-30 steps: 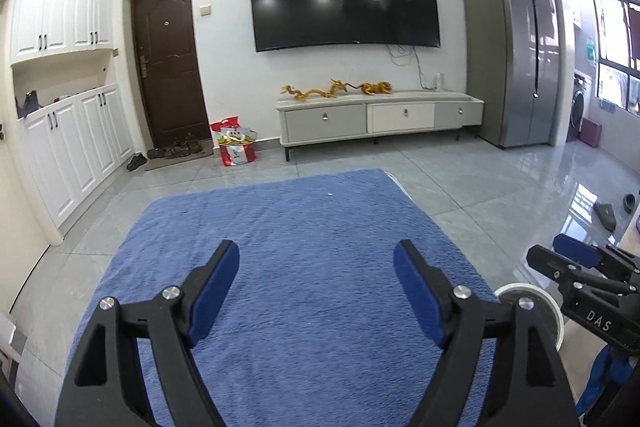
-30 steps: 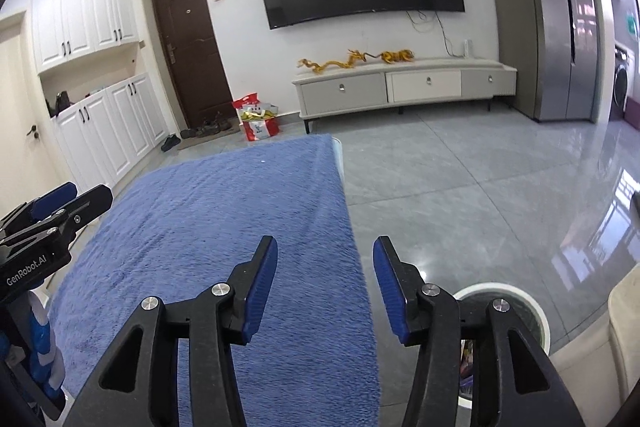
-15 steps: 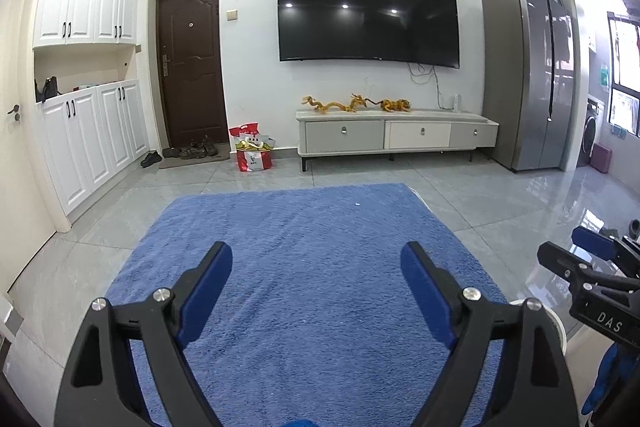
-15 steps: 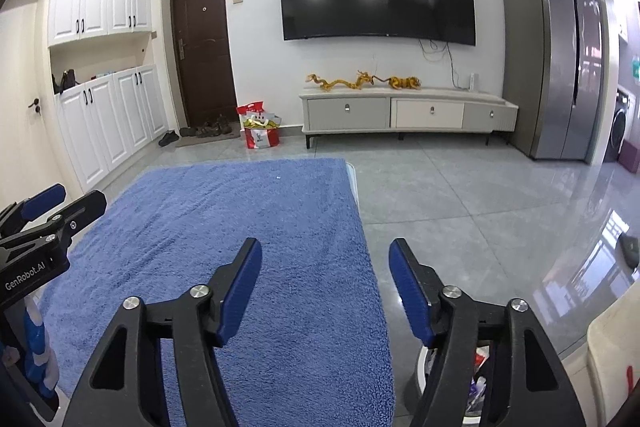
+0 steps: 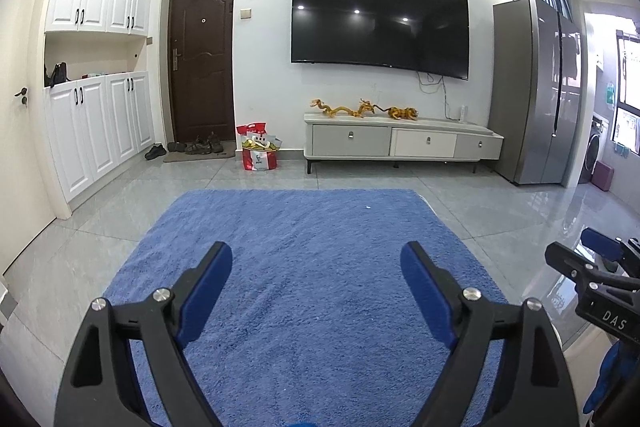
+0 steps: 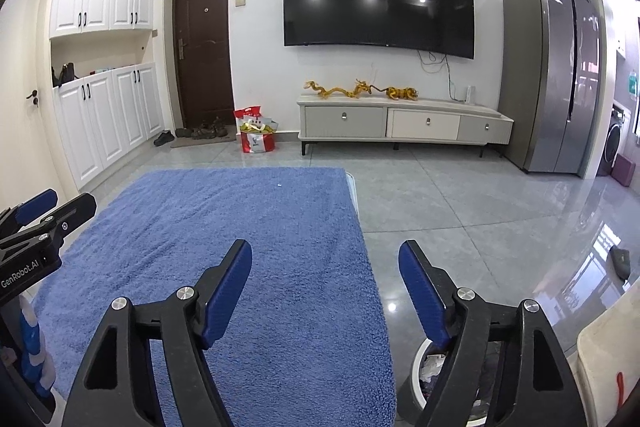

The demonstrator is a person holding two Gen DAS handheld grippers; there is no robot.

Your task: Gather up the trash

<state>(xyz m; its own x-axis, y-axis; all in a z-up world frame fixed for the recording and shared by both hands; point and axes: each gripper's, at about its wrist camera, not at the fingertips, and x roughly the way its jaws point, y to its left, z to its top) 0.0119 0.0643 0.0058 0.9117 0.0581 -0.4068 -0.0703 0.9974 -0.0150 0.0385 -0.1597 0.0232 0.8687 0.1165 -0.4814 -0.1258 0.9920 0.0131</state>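
My left gripper (image 5: 316, 259) is open and empty above a table covered with a blue fuzzy cloth (image 5: 312, 247). My right gripper (image 6: 326, 259) is open and empty over the cloth's right edge (image 6: 360, 227). A white round trash bin (image 6: 430, 367) with crumpled trash inside stands on the floor below my right gripper, partly hidden by its right finger. A tiny white speck (image 5: 367, 207) lies on the cloth near its far edge; it also shows in the right wrist view (image 6: 279, 185). Each gripper shows at the edge of the other's view.
Glossy grey tile floor (image 6: 460, 203) to the right. A TV console (image 5: 400, 143) with golden dragon figures stands at the far wall under a wall TV. A red bag (image 5: 259, 151) sits by the brown door. A grey fridge (image 5: 536, 91) stands at right, white cabinets (image 5: 100, 131) at left.
Both grippers have tilted upward and pulled back, so more of the wall shows. My right gripper's jaws have opened wider. The bin has slid lower in the right wrist view.
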